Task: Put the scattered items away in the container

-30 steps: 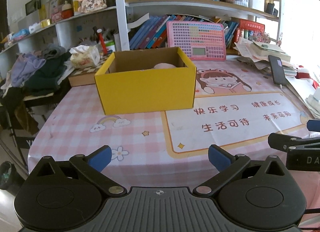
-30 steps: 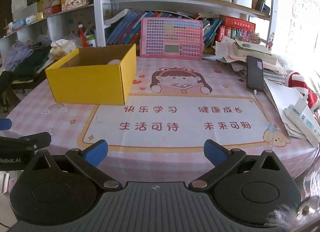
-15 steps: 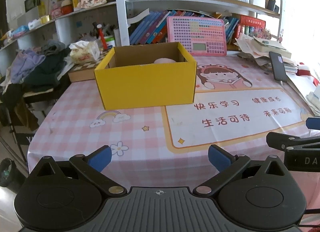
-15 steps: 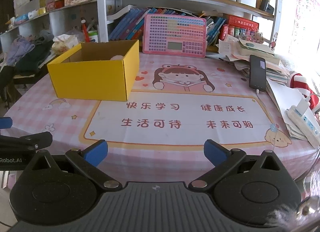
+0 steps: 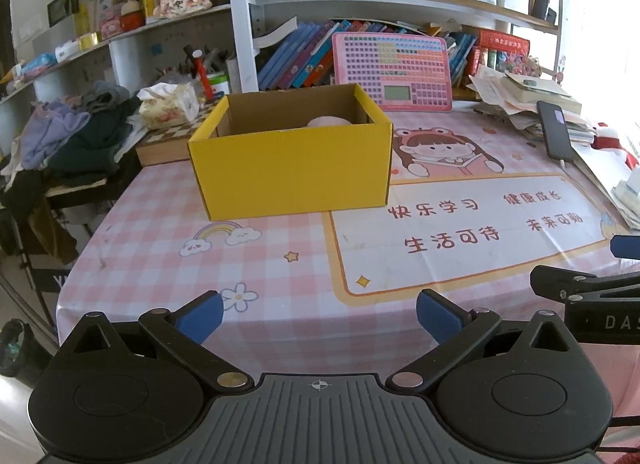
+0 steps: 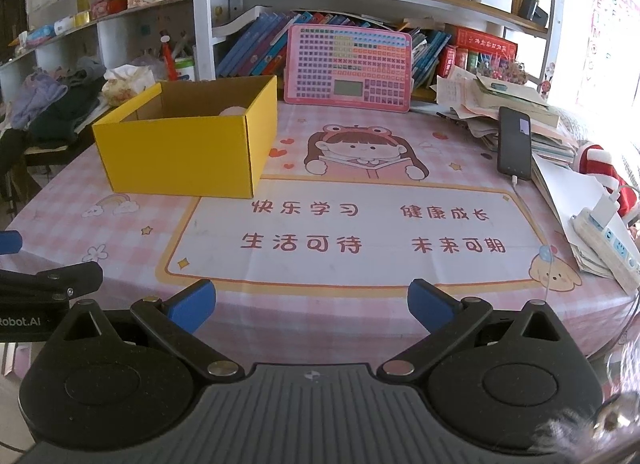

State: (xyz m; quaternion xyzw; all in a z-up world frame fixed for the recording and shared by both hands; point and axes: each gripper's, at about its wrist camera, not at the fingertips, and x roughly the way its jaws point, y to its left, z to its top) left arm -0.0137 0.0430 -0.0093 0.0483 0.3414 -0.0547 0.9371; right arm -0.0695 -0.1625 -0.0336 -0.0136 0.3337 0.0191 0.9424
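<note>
A yellow cardboard box point(image 5: 294, 170) point(image 6: 180, 156) stands open-topped on the pink checked tablecloth point(image 5: 168, 260). A pale pink rounded item point(image 5: 326, 120) point(image 6: 233, 111) lies inside it, mostly hidden by the wall. My left gripper point(image 5: 320, 314) hovers over the table's near edge, well short of the box, open and holding nothing. My right gripper point(image 6: 312, 300) is also open and holds nothing, back at the near edge to the box's right. Each gripper shows at the other view's side edge.
A pink keypad toy point(image 6: 348, 68) leans against the bookshelf behind the box. A black phone point(image 6: 514, 144) on stacked papers and a power strip point(image 6: 604, 240) line the right side. A tissue pack point(image 5: 168, 104) and piled clothes point(image 5: 68, 136) sit at the left.
Both grippers have drawn back a little from the table and risen slightly; the box looks a bit farther away. Both stay open.
</note>
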